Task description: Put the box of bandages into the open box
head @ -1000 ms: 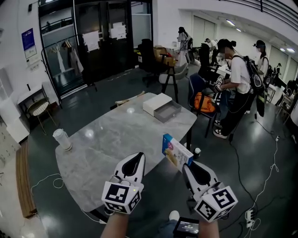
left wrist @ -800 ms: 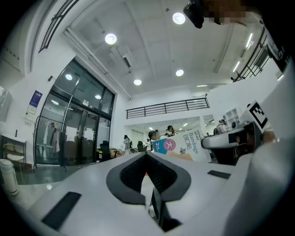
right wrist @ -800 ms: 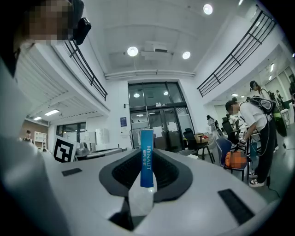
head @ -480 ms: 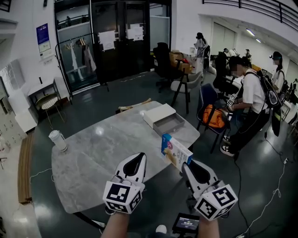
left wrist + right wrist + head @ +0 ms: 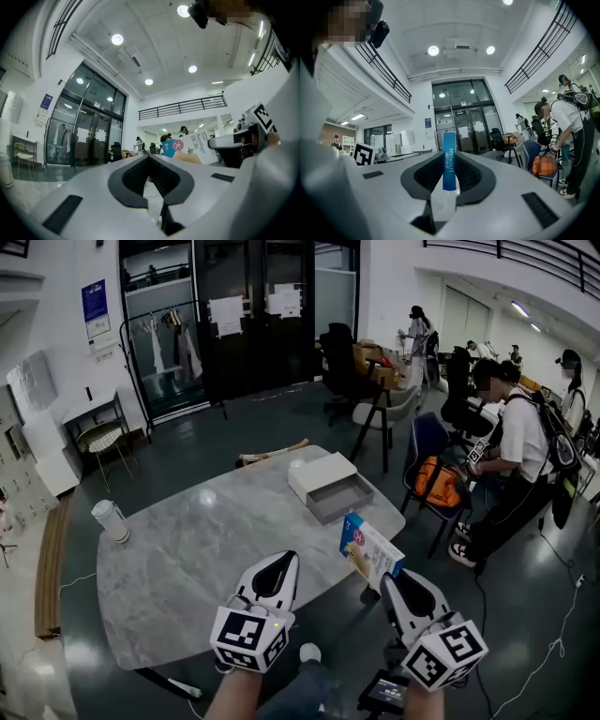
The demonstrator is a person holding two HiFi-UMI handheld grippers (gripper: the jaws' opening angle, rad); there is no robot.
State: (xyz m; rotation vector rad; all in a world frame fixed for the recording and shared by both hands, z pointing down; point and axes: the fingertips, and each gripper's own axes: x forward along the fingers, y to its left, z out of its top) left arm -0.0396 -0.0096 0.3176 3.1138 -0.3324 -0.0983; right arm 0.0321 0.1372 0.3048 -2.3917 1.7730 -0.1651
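The bandage box, blue and white, is tilted in the air just off the near right edge of the marble table. My right gripper is shut on its lower end. In the right gripper view the box's narrow blue edge stands upright between the jaws. The open grey-and-white box lies at the table's far right side, well beyond the held box. My left gripper hovers over the near table edge, shut and empty. In the left gripper view the bandage box shows to the right.
A white cylinder stands at the table's left edge. A chair with an orange bag and a standing person are right of the table. A wooden stick lies on the floor behind it.
The table and open box have come lower and closer in the head view. The right gripper with the bandage box sits slightly further right. Both grippers keep their pose.
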